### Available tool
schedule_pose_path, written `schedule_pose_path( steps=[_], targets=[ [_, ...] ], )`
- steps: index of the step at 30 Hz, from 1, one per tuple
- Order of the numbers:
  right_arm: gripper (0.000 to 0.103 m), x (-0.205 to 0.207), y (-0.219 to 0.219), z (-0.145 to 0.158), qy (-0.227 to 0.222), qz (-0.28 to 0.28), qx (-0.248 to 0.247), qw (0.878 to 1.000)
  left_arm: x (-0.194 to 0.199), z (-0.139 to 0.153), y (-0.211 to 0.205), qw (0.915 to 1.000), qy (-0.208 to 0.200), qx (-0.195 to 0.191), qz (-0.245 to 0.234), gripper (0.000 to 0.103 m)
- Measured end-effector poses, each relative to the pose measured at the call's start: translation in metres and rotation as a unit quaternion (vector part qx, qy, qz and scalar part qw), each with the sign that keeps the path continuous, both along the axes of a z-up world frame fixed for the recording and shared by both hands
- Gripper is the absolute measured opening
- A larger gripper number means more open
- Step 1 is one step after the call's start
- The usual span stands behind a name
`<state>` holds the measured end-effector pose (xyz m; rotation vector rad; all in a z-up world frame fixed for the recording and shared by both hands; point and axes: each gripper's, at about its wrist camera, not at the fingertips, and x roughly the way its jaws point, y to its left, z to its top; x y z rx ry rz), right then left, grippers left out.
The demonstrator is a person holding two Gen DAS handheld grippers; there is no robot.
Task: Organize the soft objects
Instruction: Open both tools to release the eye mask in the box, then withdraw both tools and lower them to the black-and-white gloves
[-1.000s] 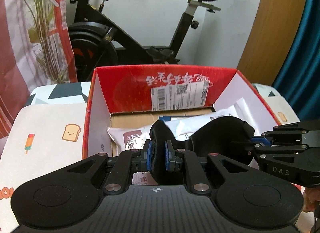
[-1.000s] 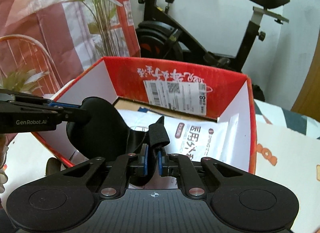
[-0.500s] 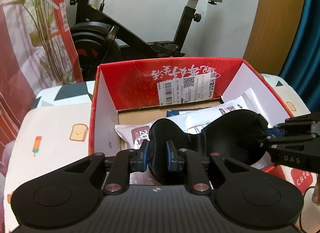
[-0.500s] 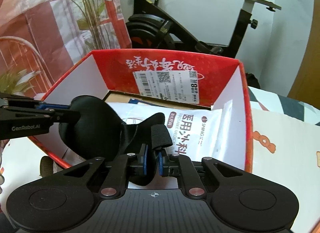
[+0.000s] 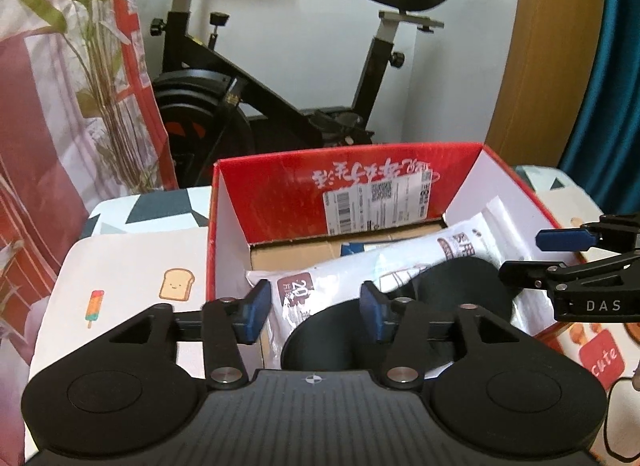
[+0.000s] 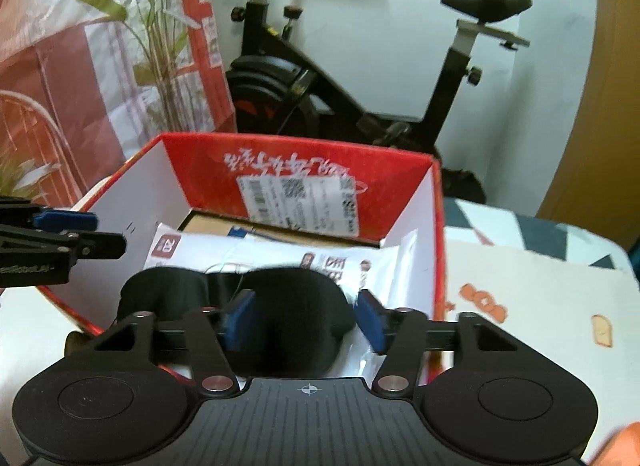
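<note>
A black padded eye mask [image 5: 320,336] [image 6: 288,306] lies inside the red cardboard box [image 5: 288,177] [image 6: 400,185], on top of white plastic packets [image 5: 352,274] [image 6: 256,254]. My left gripper [image 5: 316,304] hovers over the box's near left part, its jaws opening, blue pads clear of the mask. My right gripper [image 6: 302,320] stands above the mask's right cup, jaws opening too, with the mask below and between the pads but not pressed. Each gripper shows at the edge of the other's view.
The box sits on a table with a cartoon-print cloth [image 5: 132,266] [image 6: 520,286]. An exercise bike [image 5: 248,77] [image 6: 360,65] stands behind it by the white wall. A plant [image 6: 160,25] and red-patterned sheet are at the left; a wooden panel and blue curtain [image 5: 608,65] at the right.
Both grippers were shut on the eye mask and held it above the box. Both have let go and opened, and the mask has dropped onto the packets inside the box.
</note>
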<state>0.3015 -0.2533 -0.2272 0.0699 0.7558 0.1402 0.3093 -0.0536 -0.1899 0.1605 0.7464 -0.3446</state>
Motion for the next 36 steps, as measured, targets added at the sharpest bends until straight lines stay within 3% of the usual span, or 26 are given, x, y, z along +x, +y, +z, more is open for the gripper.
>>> schedule_pose_path(
  steps=[3, 5, 8, 10, 21, 29, 36],
  targets=[
    [0.071, -0.005, -0.003, 0.008, -0.012, -0.01, -0.01, 1.0, -0.007, 0.007, 0.004, 0.9998, -0.009, -0.014, 0.008, 0.063],
    [0.088, -0.009, -0.003, 0.013, -0.021, -0.014, -0.02, 0.999, -0.013, 0.011, 0.007, 0.9995, -0.016, -0.025, 0.013, 0.073],
    [0.103, -0.02, -0.002, 0.02, -0.039, -0.023, -0.038, 0.998, -0.025, 0.016, 0.013, 0.9988, -0.026, -0.035, 0.02, 0.086],
    [0.103, -0.029, 0.0, 0.024, -0.048, -0.028, -0.046, 0.997, -0.036, 0.02, 0.017, 0.9983, -0.035, -0.038, 0.026, 0.09],
    [0.103, -0.096, 0.0, 0.041, -0.091, -0.064, -0.039, 0.993, -0.104, 0.039, 0.059, 0.9954, -0.064, -0.05, 0.051, 0.095],
    [0.103, -0.125, -0.002, 0.038, -0.091, -0.072, -0.018, 0.993, -0.115, 0.043, 0.073, 0.9951, -0.07, -0.041, 0.056, 0.095],
    [0.103, -0.132, -0.002, 0.031, -0.092, -0.084, -0.021, 0.992, -0.118, 0.03, 0.072, 0.9955, -0.06, -0.042, 0.061, 0.095]
  ],
)
